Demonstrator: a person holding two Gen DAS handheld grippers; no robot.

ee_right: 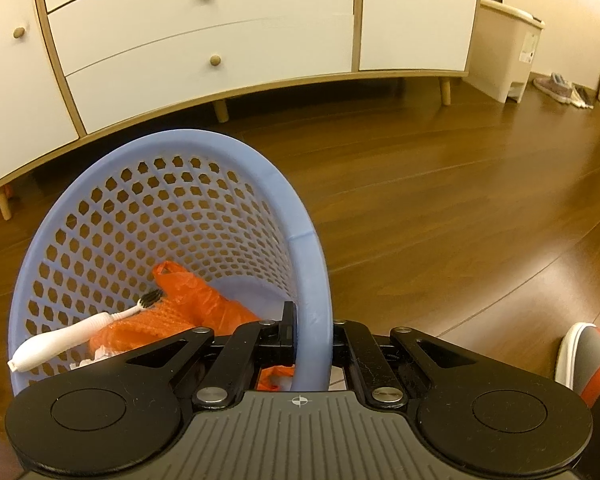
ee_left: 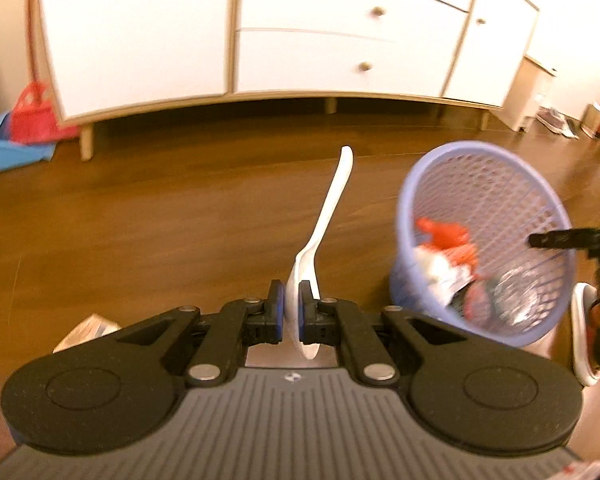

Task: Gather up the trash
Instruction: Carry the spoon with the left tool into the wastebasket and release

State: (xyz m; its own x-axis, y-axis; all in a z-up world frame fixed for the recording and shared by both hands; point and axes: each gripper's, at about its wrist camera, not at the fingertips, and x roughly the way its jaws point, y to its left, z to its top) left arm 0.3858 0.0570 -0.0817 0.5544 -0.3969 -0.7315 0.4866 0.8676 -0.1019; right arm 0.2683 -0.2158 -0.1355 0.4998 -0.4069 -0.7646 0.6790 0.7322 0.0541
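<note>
Left tool (ee_left: 293, 312) grips white spoon (ee_left: 328, 216) (handle pointing forward).

Bare wood floor (ee_left: 160, 216) lies open at centre frame; a white sideboard (ee_left: 228, 28) blocks the top, a blue mesh basket (ee_left: 480, 160) the right.

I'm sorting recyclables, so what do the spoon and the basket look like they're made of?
Spoon: looks like thin white plastic, smooth and slightly glossy, moulded in one piece; the left gripper has its jaws shut on the bowl end.
Basket: apparently moulded plastic, pale blue and matte, with a regular hexagonal mesh wall and a solid rim, which the right gripper clamps.
</note>
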